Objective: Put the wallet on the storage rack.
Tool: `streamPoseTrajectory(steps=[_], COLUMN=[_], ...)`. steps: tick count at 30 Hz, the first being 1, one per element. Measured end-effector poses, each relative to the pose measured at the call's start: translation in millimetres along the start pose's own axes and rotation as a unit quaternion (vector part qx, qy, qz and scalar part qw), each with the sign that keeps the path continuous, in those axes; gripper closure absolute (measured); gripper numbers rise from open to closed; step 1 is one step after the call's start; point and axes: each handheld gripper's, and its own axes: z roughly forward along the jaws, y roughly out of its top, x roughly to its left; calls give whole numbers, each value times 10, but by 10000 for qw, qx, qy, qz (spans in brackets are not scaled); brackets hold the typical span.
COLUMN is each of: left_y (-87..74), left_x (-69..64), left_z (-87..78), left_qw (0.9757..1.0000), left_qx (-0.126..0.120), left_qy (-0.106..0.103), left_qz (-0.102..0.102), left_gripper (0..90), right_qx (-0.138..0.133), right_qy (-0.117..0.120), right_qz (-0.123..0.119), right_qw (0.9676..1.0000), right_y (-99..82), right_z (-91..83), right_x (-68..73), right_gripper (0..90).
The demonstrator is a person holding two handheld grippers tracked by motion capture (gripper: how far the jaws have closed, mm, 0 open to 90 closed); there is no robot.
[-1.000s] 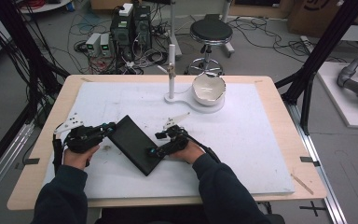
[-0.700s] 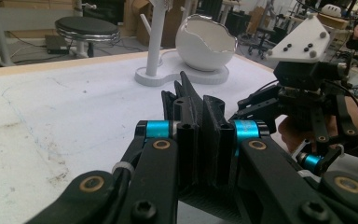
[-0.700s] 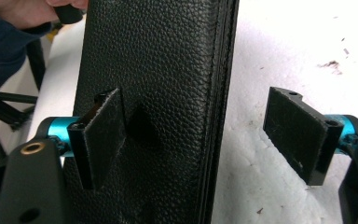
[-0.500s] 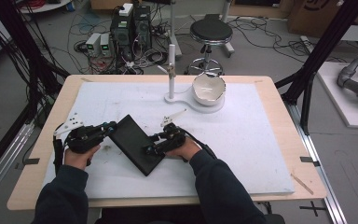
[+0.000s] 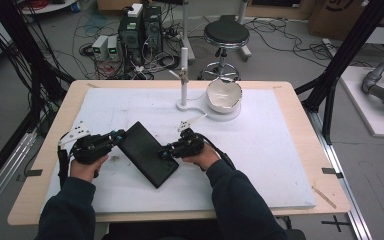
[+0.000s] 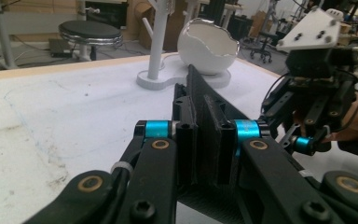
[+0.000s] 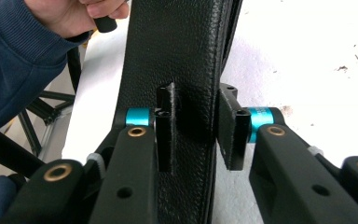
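Black leather case (image 5: 147, 154), one, between two tongs.

Black case (image 7: 177, 70) — top and bottom cut off by the picture's edges.

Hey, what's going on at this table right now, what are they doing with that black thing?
A person seated at the table works a flat black leather case with two hand-held grippers. The left gripper is clamped on one end of it. The right gripper has just been closing on its long edge, one jaw under a small flap. A white eggshell-shaped bowl sits on a stand further back.
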Motion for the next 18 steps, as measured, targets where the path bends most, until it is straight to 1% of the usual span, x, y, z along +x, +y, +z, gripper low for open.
streamPoseTrajectory(steps=[1, 2, 3, 4, 5, 6, 7, 8, 9, 10, 11, 12, 13, 14, 15, 16, 18], left_y=[-5, -14, -24, -38, -48, -69, -69, -85, -85, -98, -98, -113, -113, -138, -138, -169, -194], left_x=[4, 9, 24, 56, 82, 124, 124, 161, 161, 177, 177, 166, 166, 162, 162, 166, 169], left_z=[1, 5, 1, -7, -24, -52, -52, -70, -70, -62, -62, -26, -26, 23, 23, 72, 110], left_qw=[10000, 9999, 9996, 9988, 9982, 9972, 9972, 9961, 9961, 9954, 9954, 9950, 9950, 9936, 9936, 9909, 9878], left_qx=[19, 6, 20, -2, -15, -35, -35, 35, 35, 110, 110, 210, 210, 368, 368, 544, 600], left_qy=[39, 122, 232, 314, 369, 413, 413, 402, 402, 269, 269, 132, 132, -54, -54, -193, -378], left_qz=[-23, -82, -184, -383, -469, -624, -624, -780, -780, -908, -908, -969, -969, -1063, -1063, -1215, -1386], left_gripper=[829, 759, 759, 673, 612, 532, 507, 485, 460, 443, 442, 436, 434, 431, 420, 406, 398], right_qx=[0, 5, 5, 28, 40, 19, 19, 25, 25, 8, 8, -23, -23, -81, -81, -116, -149], right_qy=[0, -36, -36, -73, -134, -166, -166, -233, -233, -313, -313, -427, -427, -504, -522, -503, -541], right_qz=[0, -79, -79, -123, -148, -162, -162, -210, -210, -284, -284, -351, -351, -447, -471, -528, -650], right_qw=[10000, 10000, 10000, 9999, 9998, 9997, 9997, 9995, 9995, 9991, 9991, 9985, 9985, 9977, 9975, 9973, 9963], right_y=[0, 10, 10, 14, 16, 12, 12, 10, 10, 16, 16, 24, 24, 31, 33, 34, 35], right_z=[0, -11, -11, -20, -26, -40, -40, -67, -67, -100, -100, -140, -140, -179, -201, -216, -232], right_x=[0, 26, 26, 38, 51, 59, 59, 73, 73, 100, 100, 125, 125, 145, 160, 168, 199], right_gripper=[730, 749, 749, 750, 750, 751, 751, 752, 752, 754, 754, 756, 756, 760, 763, 766, 768])
